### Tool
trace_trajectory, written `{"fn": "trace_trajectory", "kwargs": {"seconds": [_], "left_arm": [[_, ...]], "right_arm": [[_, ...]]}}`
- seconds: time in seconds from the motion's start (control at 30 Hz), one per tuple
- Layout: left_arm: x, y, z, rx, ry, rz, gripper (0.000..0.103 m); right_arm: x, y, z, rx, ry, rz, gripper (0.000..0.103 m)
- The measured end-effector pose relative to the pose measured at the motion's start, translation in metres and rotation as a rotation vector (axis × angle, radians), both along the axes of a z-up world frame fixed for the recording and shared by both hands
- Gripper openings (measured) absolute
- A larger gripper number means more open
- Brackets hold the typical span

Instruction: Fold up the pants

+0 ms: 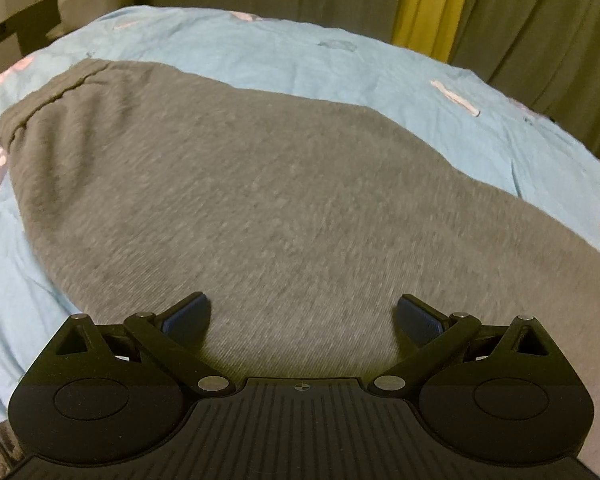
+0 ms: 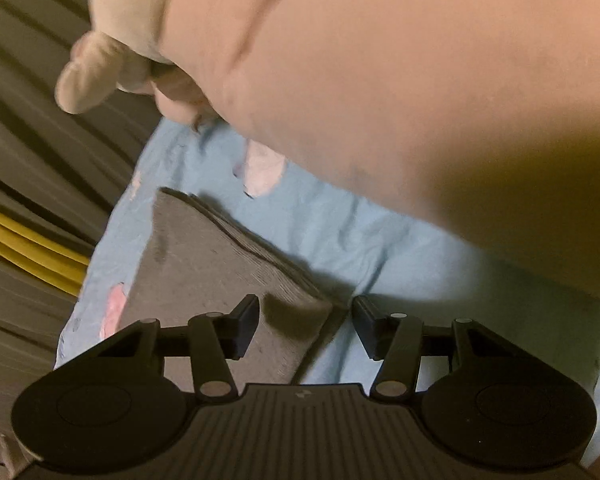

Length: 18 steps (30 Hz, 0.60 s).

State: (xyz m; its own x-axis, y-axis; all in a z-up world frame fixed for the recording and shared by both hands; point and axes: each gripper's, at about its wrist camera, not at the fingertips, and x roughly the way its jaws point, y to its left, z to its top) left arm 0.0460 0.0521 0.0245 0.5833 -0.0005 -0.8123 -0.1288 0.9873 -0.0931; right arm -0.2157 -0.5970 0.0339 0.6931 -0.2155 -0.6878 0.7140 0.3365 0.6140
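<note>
Grey pants [image 1: 268, 184] lie flat on the light blue bedsheet [image 1: 284, 56], with the waistband [image 1: 48, 96] at the far left. My left gripper [image 1: 303, 302] hovers low over the cloth, jaws open wide and nothing between them. In the right wrist view the stacked leg end of the pants [image 2: 204, 264] shows several layered edges. My right gripper [image 2: 305, 308] stands over its near corner with the jaws half apart. The cloth's corner lies between the fingers, nearer the left pad [image 2: 246, 320], and neither pad presses on it.
A large pink soft thing [image 2: 400, 80], blurred, fills the upper right of the right wrist view, with a pale plush part [image 2: 112, 60] at its left. Grey and yellow curtains [image 1: 432, 4] hang behind the bed. A chair and desk [image 1: 28, 4] stand at the far left.
</note>
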Motion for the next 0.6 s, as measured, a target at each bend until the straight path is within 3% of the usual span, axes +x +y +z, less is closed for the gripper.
{"fn": "trace_trajectory", "kwargs": {"seconds": [0.1,0.17,0.23,0.37,0.47,0.53,0.6], "left_arm": [[0.001,-0.003,-0.001,0.012,0.004,-0.003,0.103],[0.001,-0.003,-0.001,0.012,0.007,-0.002,0.103],[0.001,-0.002,-0.001,0.012,0.005,-0.001,0.103],[0.004,-0.003,-0.003,0.015,0.008,-0.001,0.103],[0.004,-0.004,-0.003,0.021,0.01,-0.004,0.103],[0.004,-0.004,-0.003,0.02,0.01,-0.004,0.103],[0.003,-0.004,-0.003,0.015,0.009,-0.002,0.103]], "right_arm": [[0.001,0.002,0.003,-0.011,-0.015,0.016,0.05],[0.002,0.004,0.004,-0.01,0.017,0.025,0.041],[0.004,0.004,0.008,-0.022,0.042,0.038,0.041],[0.005,-0.001,0.018,-0.064,0.04,0.033,0.044],[0.016,-0.008,0.022,-0.073,0.02,0.092,0.059],[0.031,-0.016,0.015,-0.056,0.044,0.175,0.063],[0.044,-0.025,0.005,-0.039,0.134,0.21,0.063]]}}
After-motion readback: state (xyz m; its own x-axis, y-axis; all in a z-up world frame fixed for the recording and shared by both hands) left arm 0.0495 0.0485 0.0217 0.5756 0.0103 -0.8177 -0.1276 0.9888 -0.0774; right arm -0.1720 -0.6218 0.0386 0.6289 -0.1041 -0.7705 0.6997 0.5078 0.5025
